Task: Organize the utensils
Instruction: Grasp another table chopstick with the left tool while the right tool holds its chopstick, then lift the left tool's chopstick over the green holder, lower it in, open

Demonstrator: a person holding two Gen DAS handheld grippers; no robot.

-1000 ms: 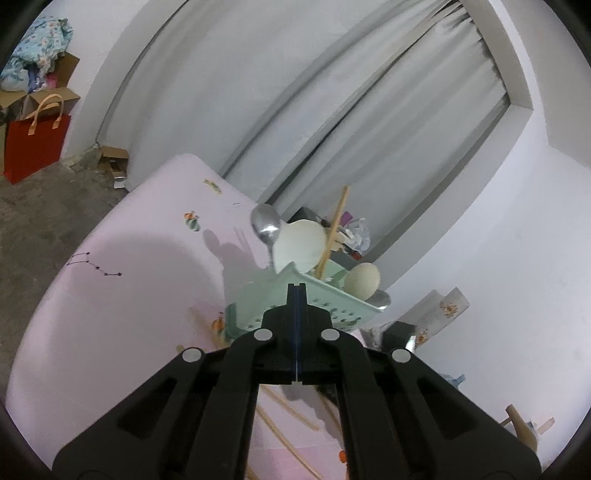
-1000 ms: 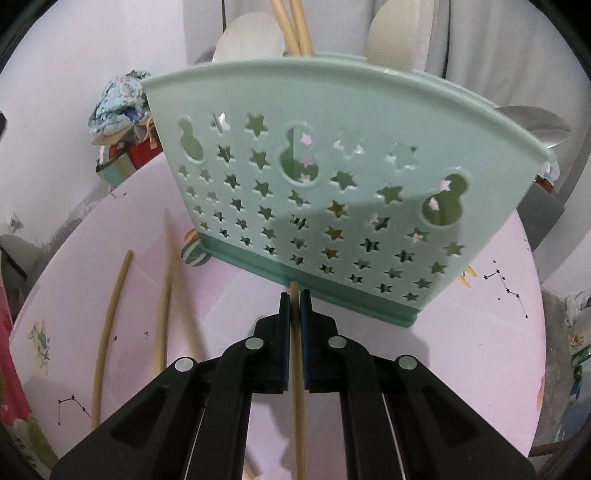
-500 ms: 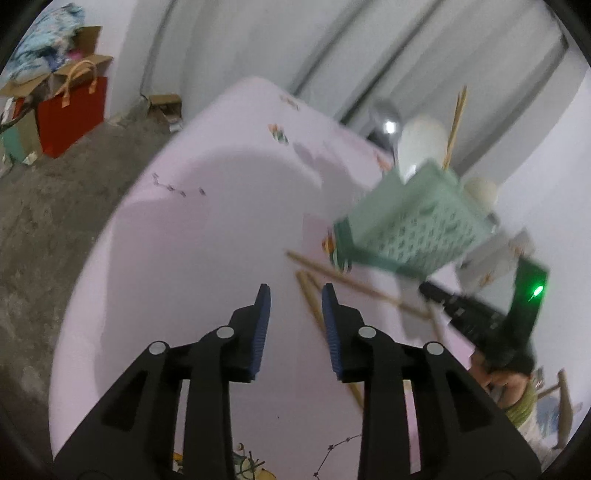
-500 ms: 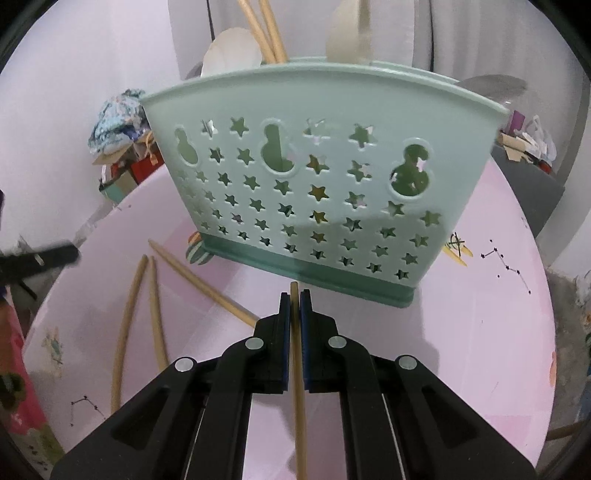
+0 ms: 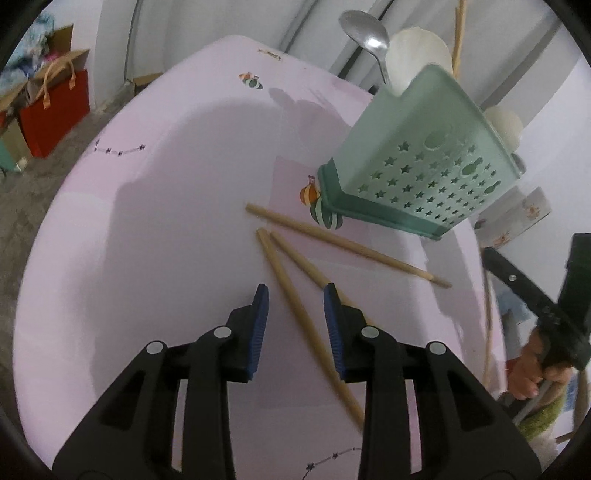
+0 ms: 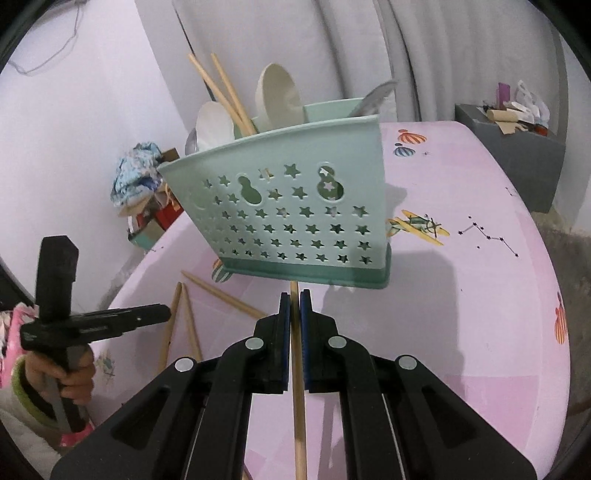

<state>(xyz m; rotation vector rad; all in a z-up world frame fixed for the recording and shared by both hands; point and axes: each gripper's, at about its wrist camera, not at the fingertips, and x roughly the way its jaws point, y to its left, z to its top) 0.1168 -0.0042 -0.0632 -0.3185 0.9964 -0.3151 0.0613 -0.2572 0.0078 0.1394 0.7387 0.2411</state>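
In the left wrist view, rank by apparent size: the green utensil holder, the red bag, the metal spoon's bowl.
1. green utensil holder, clearly largest.
2. red bag, though it sits far back on the floor, so its true size is unsure.
3. metal spoon's bowl, smallest.

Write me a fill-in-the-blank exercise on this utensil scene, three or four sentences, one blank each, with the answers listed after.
1. The right gripper is shut on a single wooden ____.
2. The green holder has cut-outs shaped like gourds and ____.
3. The number of chopsticks lying loose on the pink table is ____.
4. The left gripper hangs over the loose chopsticks with its jaws ____.

Missing words: chopstick; stars; three; open
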